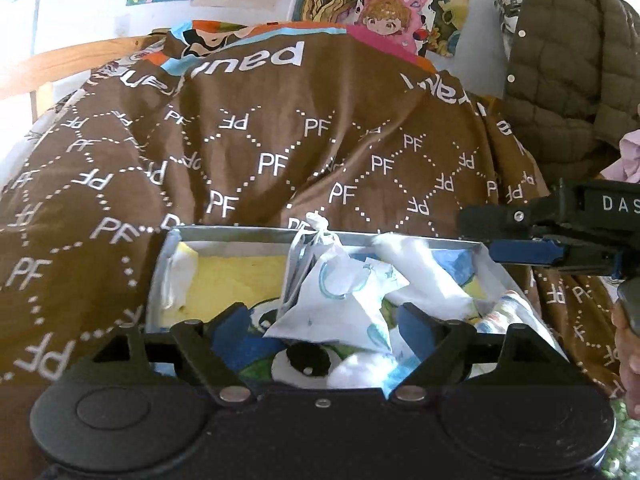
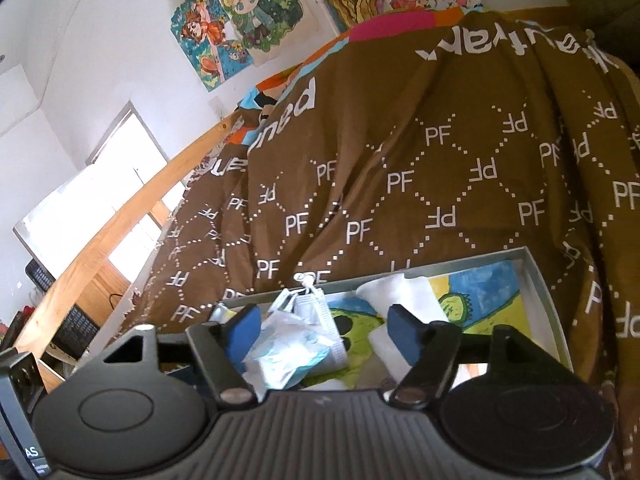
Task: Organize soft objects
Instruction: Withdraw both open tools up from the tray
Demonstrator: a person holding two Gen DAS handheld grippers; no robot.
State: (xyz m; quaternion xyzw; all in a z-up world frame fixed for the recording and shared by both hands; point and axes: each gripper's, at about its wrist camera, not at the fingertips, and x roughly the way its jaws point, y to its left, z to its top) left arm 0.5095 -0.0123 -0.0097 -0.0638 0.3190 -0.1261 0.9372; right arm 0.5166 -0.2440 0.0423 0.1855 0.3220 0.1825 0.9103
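A shallow grey box (image 1: pixel 224 234) sits on a brown bedspread (image 1: pixel 280 152) printed with white "PF" letters, and it is packed with soft things. From the left wrist camera, a white drawstring pouch (image 1: pixel 340 292) with pale blue marks lies near the middle of the box, its knotted cord pointing to 12 o'clock. At 9 o'clock from the pouch lies a yellow cloth (image 1: pixel 236 280); at 3 o'clock a white padded roll (image 1: pixel 424 268) rests on a blue-and-yellow printed cloth.

The left gripper (image 1: pixel 324 320) hovers over the near end of the box with its blue pads well apart; the pouch's lower end lies between them, and neither pad presses on it. The right gripper (image 1: pixel 516 250) enters this view at 3 o'clock, side-on, over the box's far right corner.

In the right wrist view, the right gripper (image 2: pixel 326 330) has its jaws spread wide and empty, above a crumpled white-and-blue plastic bag (image 2: pixel 292 354) lying on a green cartoon print (image 2: pixel 360 326). Cartoon posters (image 2: pixel 248 12) hang on the wall at 12 o'clock.
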